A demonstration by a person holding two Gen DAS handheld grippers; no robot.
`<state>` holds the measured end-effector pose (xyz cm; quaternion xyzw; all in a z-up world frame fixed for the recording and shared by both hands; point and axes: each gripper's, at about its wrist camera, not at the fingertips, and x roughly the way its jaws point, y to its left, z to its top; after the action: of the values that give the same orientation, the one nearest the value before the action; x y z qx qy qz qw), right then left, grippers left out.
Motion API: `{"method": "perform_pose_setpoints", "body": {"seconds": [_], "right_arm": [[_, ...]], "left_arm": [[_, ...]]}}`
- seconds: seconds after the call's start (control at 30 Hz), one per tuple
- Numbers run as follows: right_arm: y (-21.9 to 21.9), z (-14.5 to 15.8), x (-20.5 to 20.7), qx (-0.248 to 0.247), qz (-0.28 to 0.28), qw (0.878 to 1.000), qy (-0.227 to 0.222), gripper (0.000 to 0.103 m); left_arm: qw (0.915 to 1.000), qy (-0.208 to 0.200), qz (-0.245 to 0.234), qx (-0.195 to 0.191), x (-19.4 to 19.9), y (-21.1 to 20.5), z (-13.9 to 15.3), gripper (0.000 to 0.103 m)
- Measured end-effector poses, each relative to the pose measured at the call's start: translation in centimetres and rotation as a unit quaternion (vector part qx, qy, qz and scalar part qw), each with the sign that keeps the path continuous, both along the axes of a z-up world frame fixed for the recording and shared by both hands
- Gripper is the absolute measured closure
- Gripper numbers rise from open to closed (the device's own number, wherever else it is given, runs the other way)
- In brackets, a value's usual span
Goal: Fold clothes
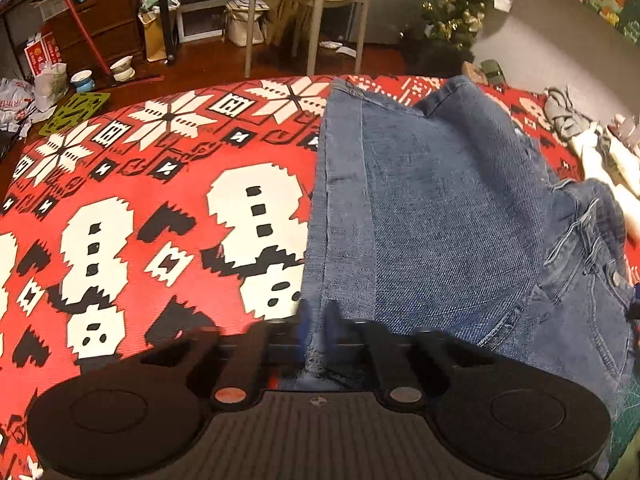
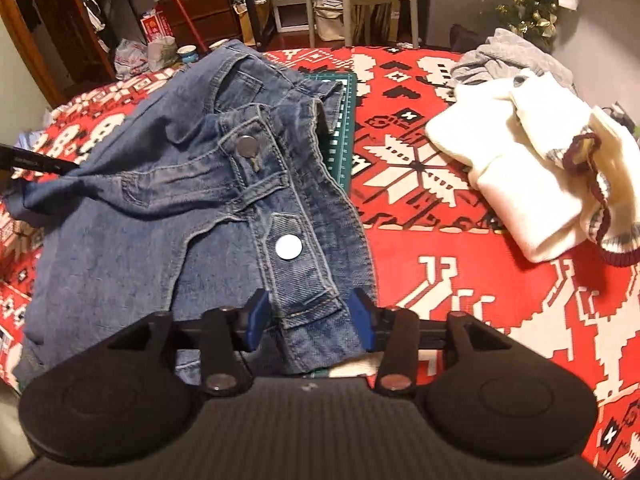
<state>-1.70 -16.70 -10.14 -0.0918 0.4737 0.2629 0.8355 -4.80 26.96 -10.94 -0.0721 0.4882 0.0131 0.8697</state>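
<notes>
Blue jeans [image 1: 432,216] lie on the red patterned blanket [image 1: 160,208]. My left gripper [image 1: 318,322] is shut on the hem edge of a leg, lifting that leg so it hangs stretched toward the far side. In the right wrist view the jeans' waistband [image 2: 280,184] is bunched up, with two metal buttons showing. My right gripper [image 2: 310,316] is open, and its blue fingertips [image 2: 258,316] stand on either side of the waistband flap without pressing it. A dark part of the other gripper pokes in at the left edge of that view.
A green cutting mat [image 2: 340,128] lies partly under the jeans. A white sweater [image 2: 532,168] and a grey garment [image 2: 512,56] sit on the blanket to the right. Beyond the blanket stand a beige chair [image 1: 312,4], drawers, bags and bowls on the floor.
</notes>
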Motion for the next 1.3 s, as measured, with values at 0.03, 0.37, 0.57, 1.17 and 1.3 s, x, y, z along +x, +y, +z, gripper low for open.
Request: {"method": "perform_pose_setpoints", "body": {"seconds": [0.03,0.37,0.57,1.17,1.3], "right_arm": [[-0.1,-0.1,0.0,-0.004,-0.003,1.000,-0.002,0.049],[-1.6,-0.6,0.5,0.015,-0.040,0.998,0.039,0.048],[-0.6,1.0,0.1,0.003,-0.022,1.000,0.012,0.094],[2.3,3.5,2.9,0.066,-0.018,0.997,-0.026,0.094],[0.0,3.4,1.5,0.074,-0.049,0.996,-0.001,0.076]], "left_arm": [[1.0000,-0.003,0.004,0.000,-0.2,0.1,0.3,0.101],[0.9990,-0.029,0.032,0.009,-3.2,0.4,3.6,0.101],[0.9995,-0.020,0.024,0.005,-6.4,-0.2,4.9,0.101],[0.9967,0.002,0.003,-0.081,-11.6,-1.6,5.9,0.097],[0.9963,-0.007,0.014,-0.085,-11.9,-0.7,6.3,0.091]]}}
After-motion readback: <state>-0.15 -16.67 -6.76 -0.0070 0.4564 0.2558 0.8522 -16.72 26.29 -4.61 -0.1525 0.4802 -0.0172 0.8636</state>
